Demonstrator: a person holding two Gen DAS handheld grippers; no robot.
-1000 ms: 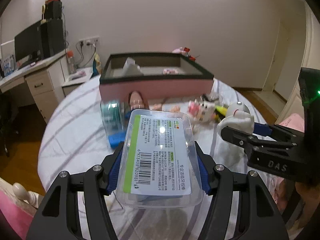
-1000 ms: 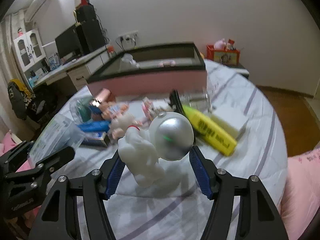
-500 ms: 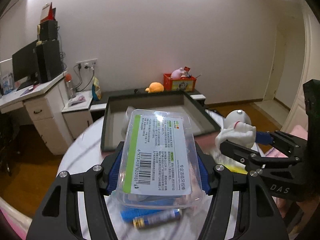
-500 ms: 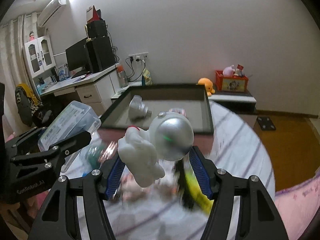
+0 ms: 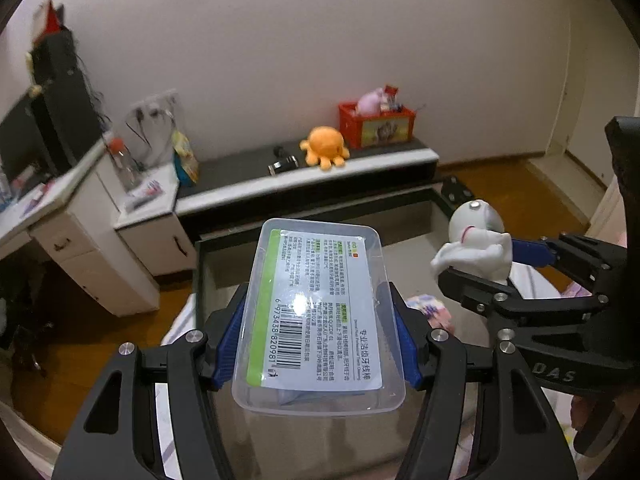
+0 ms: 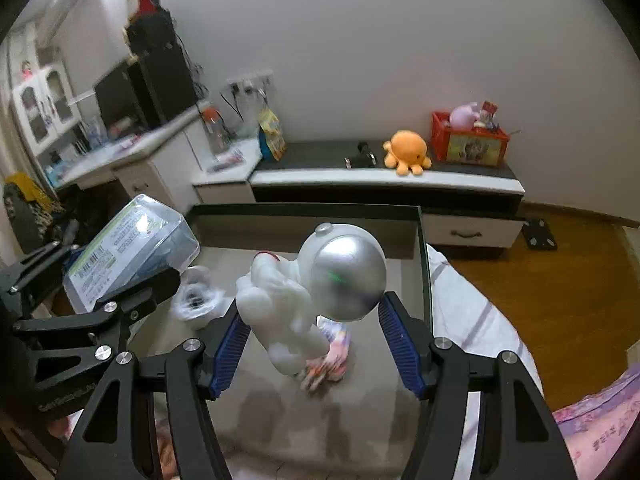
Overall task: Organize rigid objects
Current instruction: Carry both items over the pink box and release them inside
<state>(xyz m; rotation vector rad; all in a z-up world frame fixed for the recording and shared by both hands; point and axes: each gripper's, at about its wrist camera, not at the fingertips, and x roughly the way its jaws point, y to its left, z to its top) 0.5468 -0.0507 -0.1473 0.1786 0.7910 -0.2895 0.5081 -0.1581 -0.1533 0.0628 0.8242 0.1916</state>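
My left gripper (image 5: 318, 344) is shut on a clear plastic floss-pick box (image 5: 318, 312) with a green and white label, held above the open storage box (image 5: 204, 276). My right gripper (image 6: 312, 340) is shut on a white astronaut figure (image 6: 316, 292) with a silver visor, held over the same storage box (image 6: 424, 264). The astronaut also shows in the left wrist view (image 5: 476, 248), right of the floss box. The floss box shows in the right wrist view (image 6: 128, 248), at the left. Inside the storage box lie a clear wrapped item (image 6: 196, 300) and a small colourful packet (image 6: 332, 356).
The storage box sits on a striped bed cover (image 6: 472, 312). Beyond it stands a low TV bench (image 6: 384, 176) with an orange plush octopus (image 6: 408, 152) and a red crate (image 6: 468, 140). A white desk (image 6: 132, 156) with a monitor is at the left. Wooden floor lies at the right.
Both grippers rose and moved forward with their objects, from above the cluttered bed cover to above the open storage box. The loose items on the bed have dropped out of view.
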